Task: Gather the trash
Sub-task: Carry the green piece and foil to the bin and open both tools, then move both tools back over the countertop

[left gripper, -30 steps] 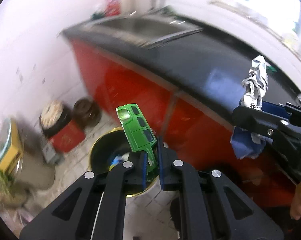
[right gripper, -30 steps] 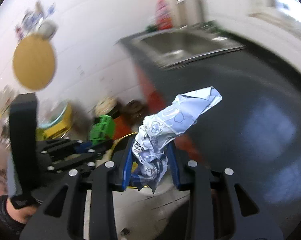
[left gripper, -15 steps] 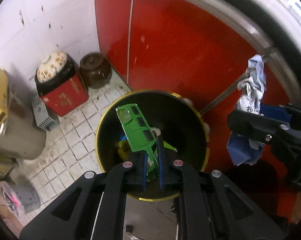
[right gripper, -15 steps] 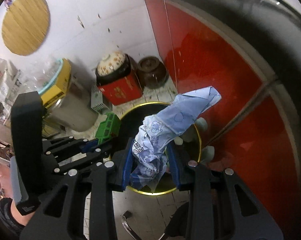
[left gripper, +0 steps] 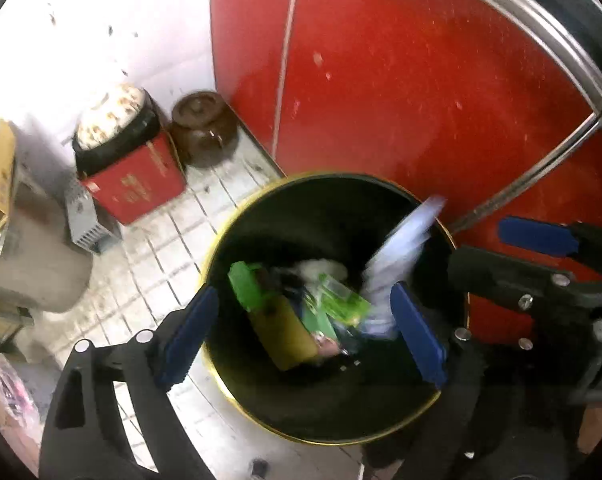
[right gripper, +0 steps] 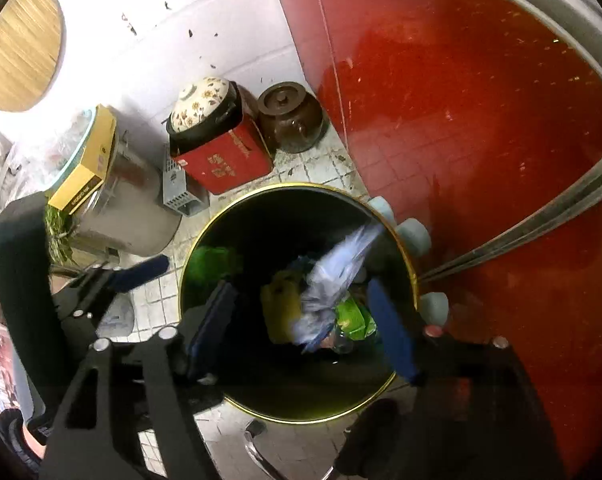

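Glossy black inside, thin gold-coloured metal rim: trash bin (right gripper: 411,264) beneath both pairs of jaws. Crumpled pale paper wrapper (right gripper: 333,276), blurred, between the right jaws. Shiny green plastic on the toy car (left gripper: 247,288) between the left jaws. Matt black plastic arms with blue rubbery pads (left gripper: 419,338). Glossy red cabinet door (left gripper: 401,80), brushed metal trim. Glazed brown ceramic jar (right gripper: 291,116). Matt, grimy white floor tiles (left gripper: 157,248)

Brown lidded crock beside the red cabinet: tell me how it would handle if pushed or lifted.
The brown crock looks like glazed ceramic, so probably heavy for its size and breakable. Its glossy, rounded sides would likely be slippery for a gripper. The lid seems only to rest on top and may slide off if tipped. It stands squat on the tiled floor, so a push should scoot it rather than topple it.
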Available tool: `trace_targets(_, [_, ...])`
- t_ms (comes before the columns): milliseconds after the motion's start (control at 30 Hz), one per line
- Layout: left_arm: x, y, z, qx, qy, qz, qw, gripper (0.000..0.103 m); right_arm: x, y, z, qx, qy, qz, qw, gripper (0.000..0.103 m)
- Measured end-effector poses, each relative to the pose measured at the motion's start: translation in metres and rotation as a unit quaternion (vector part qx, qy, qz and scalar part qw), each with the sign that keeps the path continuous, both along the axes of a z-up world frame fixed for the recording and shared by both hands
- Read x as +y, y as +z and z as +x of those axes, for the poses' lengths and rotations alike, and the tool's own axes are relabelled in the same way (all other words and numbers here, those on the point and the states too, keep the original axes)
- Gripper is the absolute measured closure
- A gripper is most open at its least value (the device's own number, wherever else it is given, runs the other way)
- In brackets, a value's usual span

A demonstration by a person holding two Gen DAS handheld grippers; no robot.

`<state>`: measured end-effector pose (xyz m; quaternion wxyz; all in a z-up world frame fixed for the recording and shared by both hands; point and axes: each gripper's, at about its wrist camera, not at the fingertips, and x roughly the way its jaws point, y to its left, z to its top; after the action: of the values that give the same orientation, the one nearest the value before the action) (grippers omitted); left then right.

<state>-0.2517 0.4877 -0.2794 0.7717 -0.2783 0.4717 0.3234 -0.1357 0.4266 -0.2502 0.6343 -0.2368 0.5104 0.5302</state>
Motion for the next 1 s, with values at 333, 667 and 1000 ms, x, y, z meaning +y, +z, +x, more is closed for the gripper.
trace_targets(333, [-0.018,0.051,-0.012,-0.015,-0.004,0.015,0.9998,0.018,-0.038,0.058,-0.008,0.002,-0.002,0.049,0.999,0.034])
trace_targets(667, [-0.129,0.211,0.046,-0.093,-0.132,0.1,0.9818,0.016,-0.253,0.214,0.043,-0.118,-0.14,0.167,0.969,0.023])
trace_targets(1000, [-0.346,0.262,0.191,-0.172,-0.371,0.089,0.9083,0.012,-0.561,0.245,0.117,-0.197,-0.436,0.136,0.867,0.02])
